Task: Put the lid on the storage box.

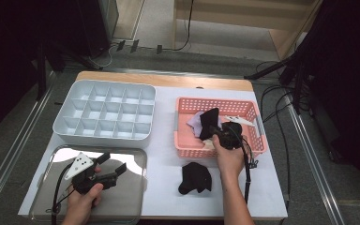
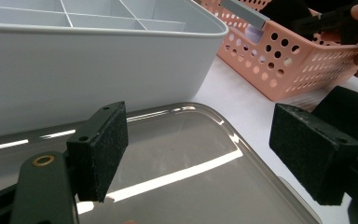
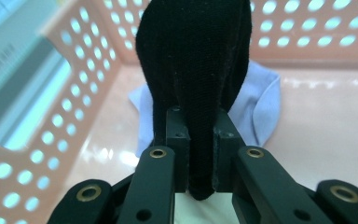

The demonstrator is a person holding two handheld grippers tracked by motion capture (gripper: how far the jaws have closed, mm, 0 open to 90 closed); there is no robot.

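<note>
My right gripper (image 1: 214,132) reaches into the pink perforated basket (image 1: 215,101) and is shut on a black sock (image 1: 209,121). In the right gripper view the black sock (image 3: 196,60) is pinched between the two pads of that gripper (image 3: 200,135) and stands up above them. Behind it a pale lilac sock (image 3: 256,107) lies on the basket floor. A second black sock (image 1: 195,178) lies on the white table in front of the basket. My left gripper (image 1: 113,162) is held open over the metal tray (image 1: 131,187), with nothing between its pads (image 2: 98,149).
A grey divided organiser (image 1: 104,136) with several empty compartments stands behind the tray, its wall (image 2: 98,65) close to the left gripper. The basket sits to the right of it. Cables trail off the table's right side.
</note>
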